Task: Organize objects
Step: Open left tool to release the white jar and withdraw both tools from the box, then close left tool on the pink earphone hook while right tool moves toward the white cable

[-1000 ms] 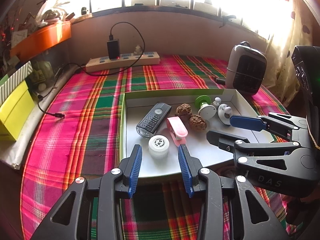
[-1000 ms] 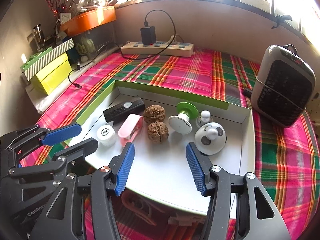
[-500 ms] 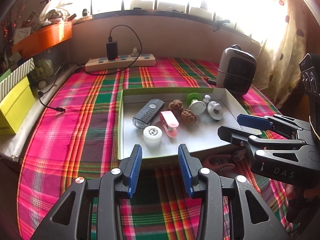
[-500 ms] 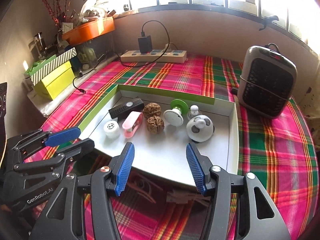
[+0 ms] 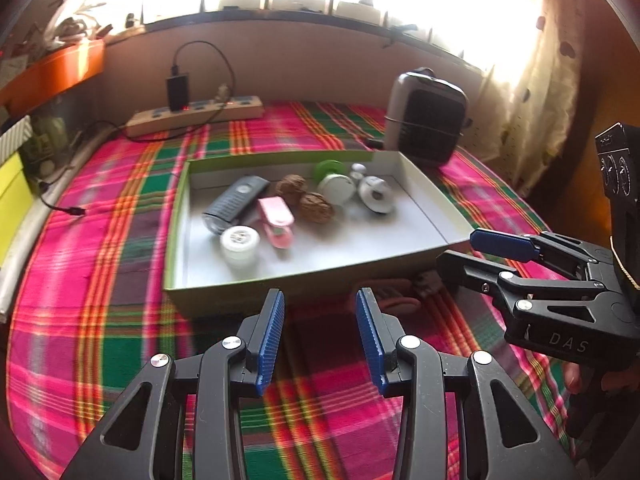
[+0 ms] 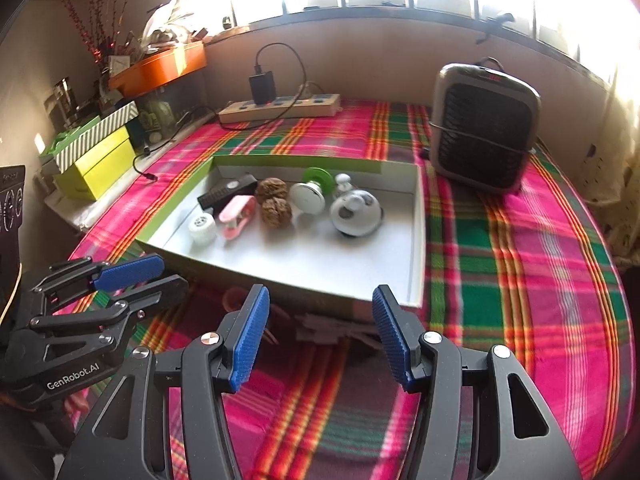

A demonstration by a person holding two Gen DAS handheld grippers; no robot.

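Observation:
A shallow white tray (image 5: 240,292) with a green rim sits on the plaid cloth. It holds a black torch-like device (image 5: 234,204), a pink clip (image 5: 276,220), a white round jar (image 5: 239,242), two walnuts (image 5: 316,208), a green-and-white knob (image 5: 334,182) and a white round gadget (image 5: 376,198). My left gripper (image 5: 320,320) hangs open and empty just before the tray's near wall. My right gripper (image 6: 320,320) is open and empty too, in front of the tray (image 6: 418,240), where the walnuts (image 6: 276,212) and the gadget (image 6: 356,212) show.
A dark heater (image 6: 484,128) stands right of the tray. A power strip (image 6: 280,106) with a charger lies at the back. Yellow and striped boxes (image 6: 96,160) sit at the left edge. Pink items and papers (image 6: 340,328) poke out under the tray's front.
Both grippers have drawn back from over the tray to the cloth in front of it, so the tray looks farther off. Their jaws stay as wide as before.

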